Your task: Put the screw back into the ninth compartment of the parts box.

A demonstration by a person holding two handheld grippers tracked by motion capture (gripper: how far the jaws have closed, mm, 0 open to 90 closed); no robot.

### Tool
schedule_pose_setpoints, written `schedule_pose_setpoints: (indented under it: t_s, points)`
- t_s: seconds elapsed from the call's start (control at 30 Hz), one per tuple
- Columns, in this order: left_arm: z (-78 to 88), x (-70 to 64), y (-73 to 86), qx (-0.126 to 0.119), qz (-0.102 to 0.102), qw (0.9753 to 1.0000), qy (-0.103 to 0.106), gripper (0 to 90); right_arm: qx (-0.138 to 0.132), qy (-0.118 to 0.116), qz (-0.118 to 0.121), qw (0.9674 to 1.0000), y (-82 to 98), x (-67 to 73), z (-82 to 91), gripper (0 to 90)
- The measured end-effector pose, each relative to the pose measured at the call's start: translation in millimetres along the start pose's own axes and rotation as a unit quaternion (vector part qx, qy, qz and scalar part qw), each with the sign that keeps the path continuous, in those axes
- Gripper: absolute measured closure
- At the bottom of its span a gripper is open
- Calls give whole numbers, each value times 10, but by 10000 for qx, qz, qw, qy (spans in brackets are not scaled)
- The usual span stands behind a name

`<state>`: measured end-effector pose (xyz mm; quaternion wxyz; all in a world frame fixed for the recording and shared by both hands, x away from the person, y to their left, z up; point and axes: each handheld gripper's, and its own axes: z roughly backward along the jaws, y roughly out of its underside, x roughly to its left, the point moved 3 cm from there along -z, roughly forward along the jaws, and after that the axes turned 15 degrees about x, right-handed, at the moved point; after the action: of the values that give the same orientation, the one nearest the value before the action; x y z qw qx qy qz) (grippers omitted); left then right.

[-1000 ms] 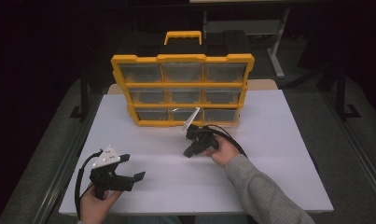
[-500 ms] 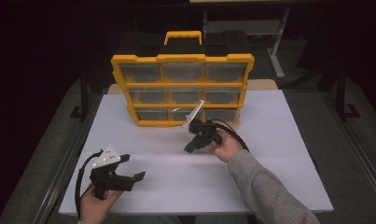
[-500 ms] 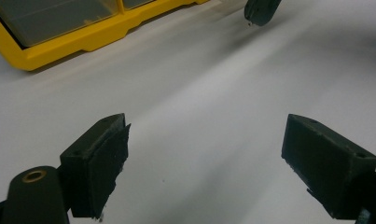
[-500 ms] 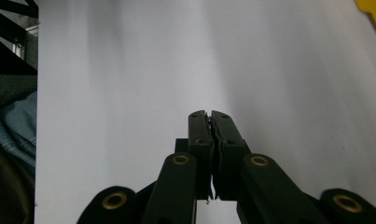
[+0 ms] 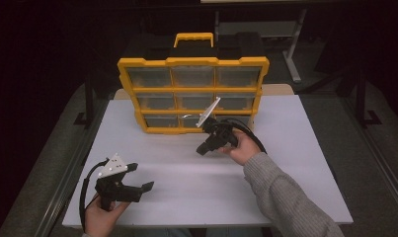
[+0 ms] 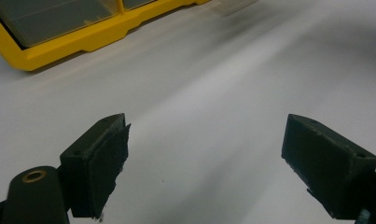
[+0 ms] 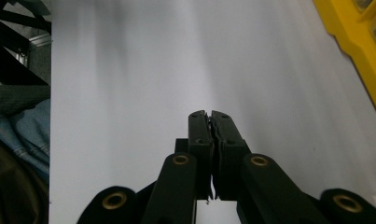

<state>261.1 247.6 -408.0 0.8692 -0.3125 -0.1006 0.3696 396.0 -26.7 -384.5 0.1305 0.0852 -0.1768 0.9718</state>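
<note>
A yellow organizer (image 5: 192, 94) with clear drawers and a top handle stands upright at the back of the white table (image 5: 295, 163). My right gripper (image 5: 202, 148) hovers in front of its lower right drawers, pointing left and down; its jaws are shut with nothing between them (image 7: 210, 122). My left gripper (image 5: 141, 178) rests near the table's front left corner, open and empty, pointing right. In the left gripper view the wide-apart pads (image 6: 99, 163) face bare table, with the organizer's yellow base (image 6: 83, 42) at the upper left.
The organizer's yellow edge (image 7: 358, 51) lies at the right of the right gripper view. A person's clothed lap (image 7: 15, 140) shows past the table's edge there. Dark table legs and a metal frame (image 5: 295, 49) stand behind the table.
My right gripper has swung and drifted slightly right and away from the organizer's lower drawers, tilting its tip downward. The left gripper has stayed put.
</note>
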Motion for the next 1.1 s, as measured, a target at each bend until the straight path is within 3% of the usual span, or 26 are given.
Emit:
schedule_pose_setpoints:
  t_s: [0.53,1.1]
  points:
    - [3,-1,-3,-1,-28,10000,-2,142,-186,159,0,9997,10,-61,329,863]
    - [-1,-1,-2,-6,-1,10000,3,142,-346,402,-306,9981,177,-219,646,863]
